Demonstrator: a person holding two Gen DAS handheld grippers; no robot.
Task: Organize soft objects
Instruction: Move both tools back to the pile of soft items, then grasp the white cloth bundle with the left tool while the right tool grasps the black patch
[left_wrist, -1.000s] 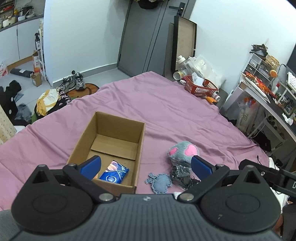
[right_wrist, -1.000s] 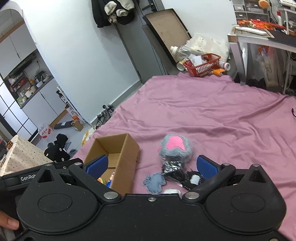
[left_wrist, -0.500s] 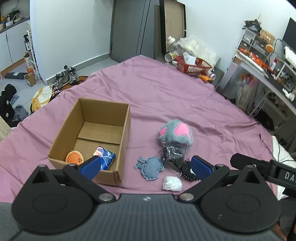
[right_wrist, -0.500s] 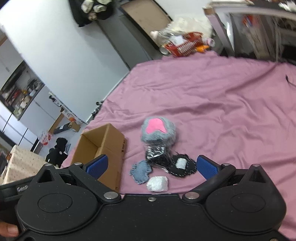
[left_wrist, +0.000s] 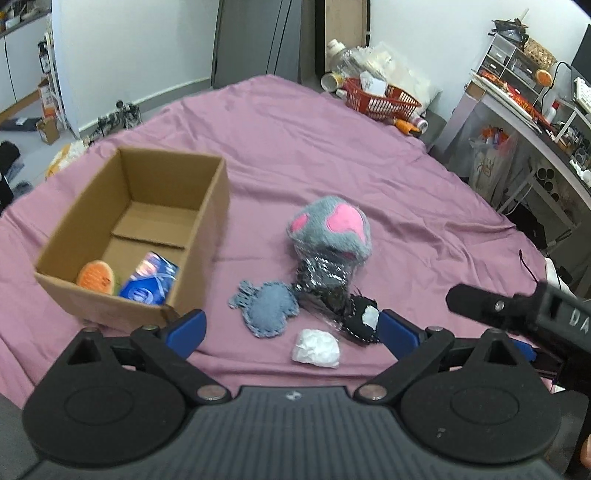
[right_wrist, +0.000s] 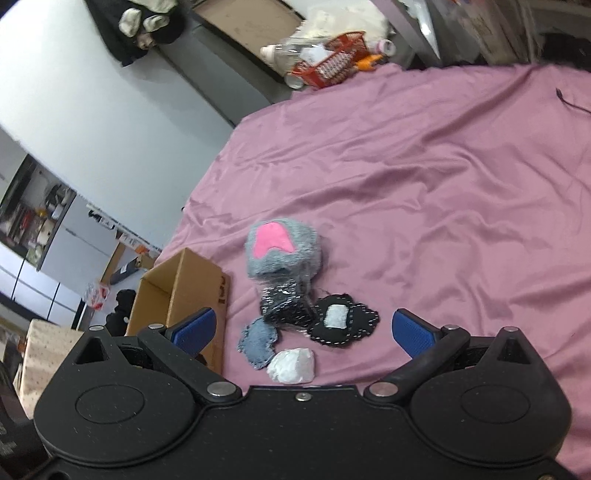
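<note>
A cardboard box (left_wrist: 207, 221) stands on the purple sheet (left_wrist: 295, 147) at the left, holding an orange round plush (left_wrist: 95, 277) and a blue packet (left_wrist: 149, 284). To its right lie a grey plush paw with pink pads (left_wrist: 330, 229), a blue denim patch toy (left_wrist: 267, 312), a black stitched patch toy (left_wrist: 362, 321) and a white wad (left_wrist: 316, 348). My left gripper (left_wrist: 291, 330) is open and empty just short of them. My right gripper (right_wrist: 303, 330) is open and empty over the same pile: paw (right_wrist: 282, 249), black patch (right_wrist: 343, 321), denim patch (right_wrist: 258, 341), wad (right_wrist: 291, 366), box (right_wrist: 184, 291).
A red basket (left_wrist: 382, 98) with bottles sits beyond the bed's far edge. A cluttered desk (left_wrist: 524, 110) stands at the right. Shoes and bags lie on the floor at the left. The right gripper's body (left_wrist: 517, 314) reaches in at the right of the left wrist view.
Both grippers have pulled up and tilted down, so the pile shows whole, white wad included. The box has shifted left in the left wrist view. Nothing was picked up.
</note>
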